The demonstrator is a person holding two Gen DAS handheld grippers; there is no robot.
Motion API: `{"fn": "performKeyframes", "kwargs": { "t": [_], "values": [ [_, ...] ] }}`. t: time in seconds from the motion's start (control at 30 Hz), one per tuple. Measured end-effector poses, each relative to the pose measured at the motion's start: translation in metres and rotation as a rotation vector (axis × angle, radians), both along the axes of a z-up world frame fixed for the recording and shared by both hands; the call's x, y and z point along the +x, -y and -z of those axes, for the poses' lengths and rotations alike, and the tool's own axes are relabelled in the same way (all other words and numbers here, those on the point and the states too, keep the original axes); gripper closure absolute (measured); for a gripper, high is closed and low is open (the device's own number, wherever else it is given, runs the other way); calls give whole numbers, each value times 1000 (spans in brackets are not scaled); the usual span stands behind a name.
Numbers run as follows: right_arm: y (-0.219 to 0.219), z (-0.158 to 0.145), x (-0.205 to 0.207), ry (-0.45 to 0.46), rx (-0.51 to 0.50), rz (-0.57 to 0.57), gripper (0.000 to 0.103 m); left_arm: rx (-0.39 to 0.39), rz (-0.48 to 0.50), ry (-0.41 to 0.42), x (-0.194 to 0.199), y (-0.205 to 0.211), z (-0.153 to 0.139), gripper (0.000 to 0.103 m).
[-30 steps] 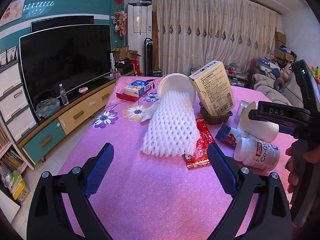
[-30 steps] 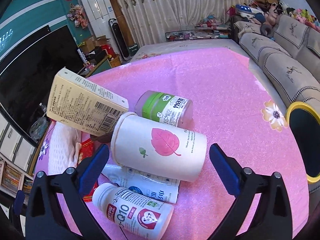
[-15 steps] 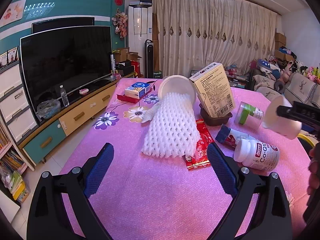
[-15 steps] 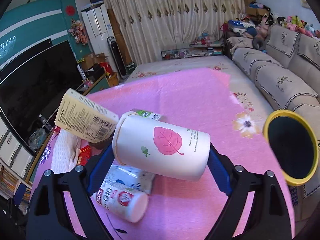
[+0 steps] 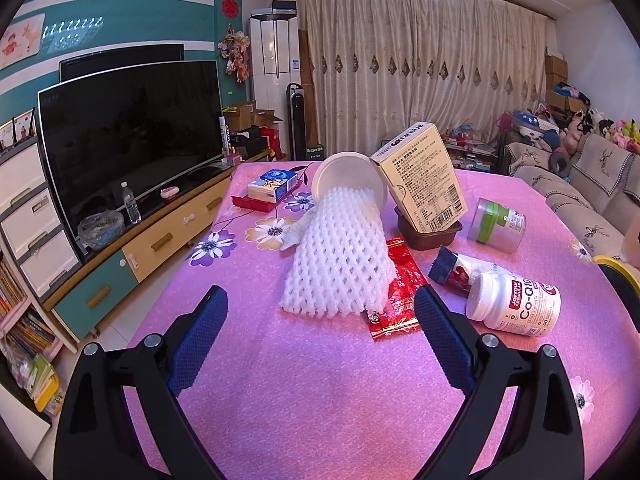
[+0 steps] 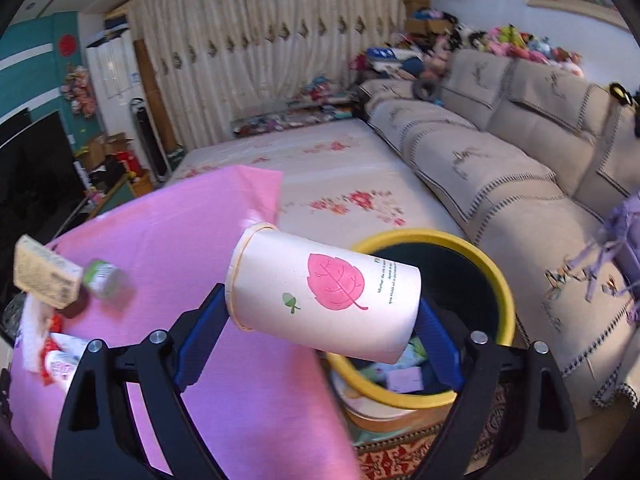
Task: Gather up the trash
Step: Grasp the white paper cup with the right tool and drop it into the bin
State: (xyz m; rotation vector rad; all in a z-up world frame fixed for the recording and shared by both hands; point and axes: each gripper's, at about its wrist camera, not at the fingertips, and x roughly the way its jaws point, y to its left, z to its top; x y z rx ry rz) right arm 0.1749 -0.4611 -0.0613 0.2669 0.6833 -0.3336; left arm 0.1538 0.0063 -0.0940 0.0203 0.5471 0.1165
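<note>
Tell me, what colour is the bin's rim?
Yellow, around a dark inside; the bin shows best in the right wrist view.

The foam net [image 5: 340, 256] lies on the table [image 5: 280, 380], wrapper [image 5: 396, 288] and bottle [image 5: 514, 308] to its right

The left gripper [image 5: 320, 340] hangs over the pink tablecloth [image 5: 304, 392], blue pads spread wide with nothing between them. Just ahead lies a white foam net [image 5: 340, 256], spilling from a tipped white tub [image 5: 348, 180]. A red wrapper [image 5: 396, 296] peeks out beside the net. To the right, a white supplement bottle [image 5: 514, 304] lies on its side. Behind it, a beige box [image 5: 420, 176] leans in a brown tray [image 5: 428, 234], with a green-lidded jar [image 5: 496, 226] near it.
</note>
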Motion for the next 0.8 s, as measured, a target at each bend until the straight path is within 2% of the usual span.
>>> {"fn": "performKeyframes", "kwargs": {
  "t": [0.13, 0.43, 0.6, 0.8],
  "values": [
    [33, 29, 9, -82, 4, 53, 19, 15, 8, -15, 2, 3, 1, 10],
    [62, 78, 28, -209, -6, 87, 19, 65, 32, -21, 2, 15, 1, 10],
    [72, 91, 35, -245, 29, 89, 18, 123, 52, -28, 4, 27, 3, 10],
    [75, 88, 35, -247, 34, 77, 15, 171, 72, -57, 8, 37, 6, 10]
  ]
}}
